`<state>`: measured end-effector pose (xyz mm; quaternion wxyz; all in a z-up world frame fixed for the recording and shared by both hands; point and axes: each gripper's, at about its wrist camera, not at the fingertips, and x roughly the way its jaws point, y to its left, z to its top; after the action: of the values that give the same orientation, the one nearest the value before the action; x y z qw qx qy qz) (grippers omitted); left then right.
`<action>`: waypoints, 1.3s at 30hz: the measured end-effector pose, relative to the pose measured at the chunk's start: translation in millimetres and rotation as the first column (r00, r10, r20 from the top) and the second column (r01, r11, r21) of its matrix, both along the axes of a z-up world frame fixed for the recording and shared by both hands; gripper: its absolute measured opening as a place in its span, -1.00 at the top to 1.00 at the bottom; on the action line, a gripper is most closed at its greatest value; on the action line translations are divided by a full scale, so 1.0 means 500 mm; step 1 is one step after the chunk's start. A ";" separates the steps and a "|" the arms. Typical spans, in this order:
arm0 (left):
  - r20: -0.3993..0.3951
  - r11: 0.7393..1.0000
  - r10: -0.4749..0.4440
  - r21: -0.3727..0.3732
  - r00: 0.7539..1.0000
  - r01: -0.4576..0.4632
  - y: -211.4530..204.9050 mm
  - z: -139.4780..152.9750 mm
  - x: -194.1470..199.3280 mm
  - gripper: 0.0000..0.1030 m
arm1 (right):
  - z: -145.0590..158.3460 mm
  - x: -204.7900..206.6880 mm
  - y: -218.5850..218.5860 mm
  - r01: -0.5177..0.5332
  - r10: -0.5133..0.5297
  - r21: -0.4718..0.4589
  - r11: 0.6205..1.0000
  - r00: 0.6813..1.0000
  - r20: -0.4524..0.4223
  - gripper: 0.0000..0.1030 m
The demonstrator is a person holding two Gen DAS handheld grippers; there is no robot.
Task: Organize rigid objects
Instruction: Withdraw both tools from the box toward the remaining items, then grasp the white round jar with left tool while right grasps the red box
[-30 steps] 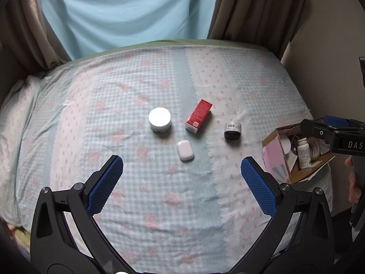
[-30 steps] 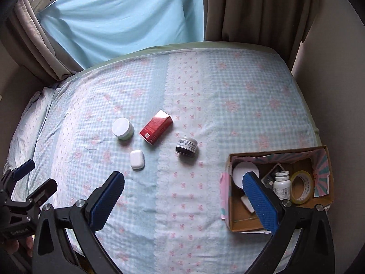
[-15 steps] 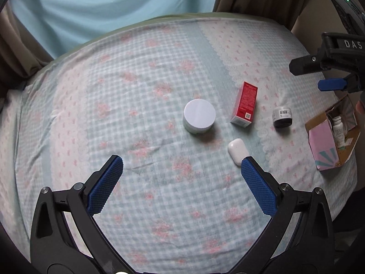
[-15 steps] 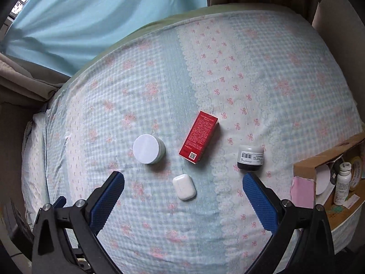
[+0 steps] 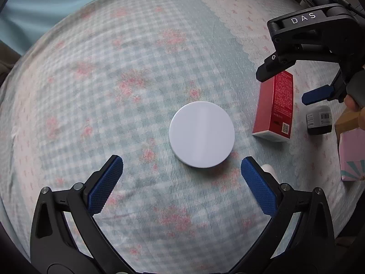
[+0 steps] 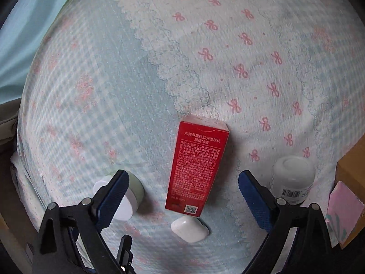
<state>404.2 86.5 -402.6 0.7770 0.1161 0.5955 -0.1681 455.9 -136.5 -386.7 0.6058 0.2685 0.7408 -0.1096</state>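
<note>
A red box is seen lying flat on the bed, its long axis running away from the right camera, between the fingers of the right gripper but untouched by them. White Chinese print covers its upper face, too small to be read; a QR code sits at the near end. The right fingers are spread and are closing, with nothing pressed. In the left view the right gripper is marked "DAS" on its arm, and the box lies below it.

A white jar is seen lid-up from directly above, just ahead of the left gripper, whose fingers stand wide apart and clear of it. In the right view the jar lies left of the box, partly hidden by a finger.

A white case lies just off the near end of the box. A small dark jar with a white top and a barcode label stands to the right of the box, apart from it. A pink carton is cut off at the right edge.

The bed is covered by a blue-check spread with pink flowers and a pale strip with pink bows. A light-blue curtain hangs beyond it.
</note>
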 end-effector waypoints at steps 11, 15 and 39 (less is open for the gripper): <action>-0.044 0.994 -0.096 0.047 0.994 0.098 -0.094 -0.101 0.033 -0.70 | -0.082 -0.033 -0.010 0.173 -0.174 -0.024 0.985 0.981 -0.084 -0.24; -0.039 0.994 -0.096 0.042 0.995 0.098 -0.100 -0.113 0.040 -0.55 | -0.081 -0.037 -0.011 0.182 -0.189 -0.069 0.981 0.977 -0.098 0.01; -0.022 0.994 -0.018 -0.111 1.000 0.016 0.009 -0.012 0.020 -0.31 | 0.045 -0.089 -0.041 0.135 -0.138 0.042 0.990 0.987 0.086 0.27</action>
<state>414.2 90.9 -408.6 0.7739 0.0759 0.5930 -0.2088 411.5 -157.2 -364.1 0.6242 0.3342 0.6949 -0.1255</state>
